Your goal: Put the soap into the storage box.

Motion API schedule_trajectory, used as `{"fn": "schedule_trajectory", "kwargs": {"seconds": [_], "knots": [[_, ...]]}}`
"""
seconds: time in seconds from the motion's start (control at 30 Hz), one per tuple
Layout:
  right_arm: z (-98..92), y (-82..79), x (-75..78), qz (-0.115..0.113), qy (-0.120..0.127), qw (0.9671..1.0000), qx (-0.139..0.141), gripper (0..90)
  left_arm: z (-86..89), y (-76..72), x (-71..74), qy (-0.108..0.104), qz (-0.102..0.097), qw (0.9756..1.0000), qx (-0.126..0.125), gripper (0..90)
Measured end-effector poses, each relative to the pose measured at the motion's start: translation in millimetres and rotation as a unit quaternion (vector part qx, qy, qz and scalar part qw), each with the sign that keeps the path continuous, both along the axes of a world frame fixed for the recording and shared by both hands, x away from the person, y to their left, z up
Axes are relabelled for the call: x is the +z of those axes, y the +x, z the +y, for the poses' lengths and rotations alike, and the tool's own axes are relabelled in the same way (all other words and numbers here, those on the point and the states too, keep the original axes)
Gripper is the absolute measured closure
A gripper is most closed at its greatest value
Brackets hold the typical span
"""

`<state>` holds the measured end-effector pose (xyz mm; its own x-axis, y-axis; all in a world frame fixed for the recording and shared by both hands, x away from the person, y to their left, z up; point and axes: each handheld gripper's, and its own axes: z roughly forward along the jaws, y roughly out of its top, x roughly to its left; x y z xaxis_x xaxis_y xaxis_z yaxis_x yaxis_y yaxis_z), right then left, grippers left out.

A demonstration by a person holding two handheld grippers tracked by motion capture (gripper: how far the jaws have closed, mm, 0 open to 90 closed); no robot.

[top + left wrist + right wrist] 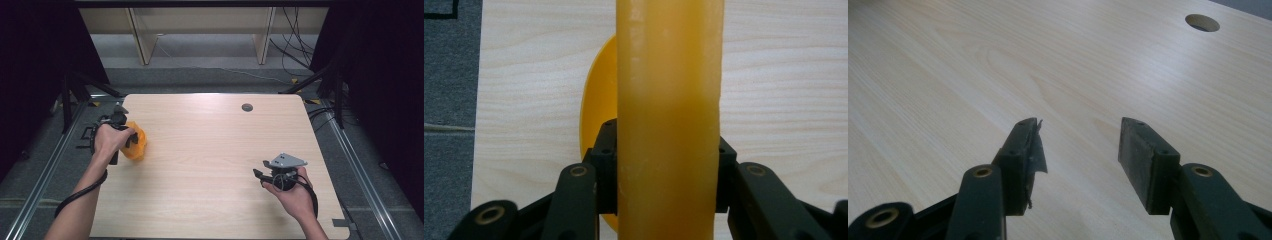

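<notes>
An orange-yellow plastic dish (136, 144) is held on edge near the table's left side. My left gripper (129, 141) is shut on it, a hand wrapped around the gripper body. In the left gripper view the dish (667, 75) runs as a broad upright band between the two black pads (605, 150), and its curved yellow side bulges to the left behind them. My right gripper (259, 175) rests low over the table's right front area, jaws pointing left. In the right gripper view it (1080, 145) stands open, with bare wood between its fingers (1143, 155).
The light wooden table (215, 150) has a round cable hole (247, 107) near its back edge, also seen as the hole (1202, 22) ahead of the right gripper. Grey floor (449, 75) borders the table's left edge. Cables (295, 50) lie behind the table.
</notes>
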<state>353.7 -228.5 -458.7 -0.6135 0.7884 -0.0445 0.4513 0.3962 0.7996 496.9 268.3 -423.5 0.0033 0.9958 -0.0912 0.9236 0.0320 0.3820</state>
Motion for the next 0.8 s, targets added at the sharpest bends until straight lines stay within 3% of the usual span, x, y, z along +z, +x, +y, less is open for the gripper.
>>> {"fn": "schedule_trajectory", "kwargs": {"seconds": [0.8], "knots": [[-0.4, 0.3, -0.4, -0.003, -0.002, 1.0000, 0.001, 50.4, -1.2, 3.1, -9.3, 0.010, 0.003, 0.9999, -0.006, 60.2]]}}
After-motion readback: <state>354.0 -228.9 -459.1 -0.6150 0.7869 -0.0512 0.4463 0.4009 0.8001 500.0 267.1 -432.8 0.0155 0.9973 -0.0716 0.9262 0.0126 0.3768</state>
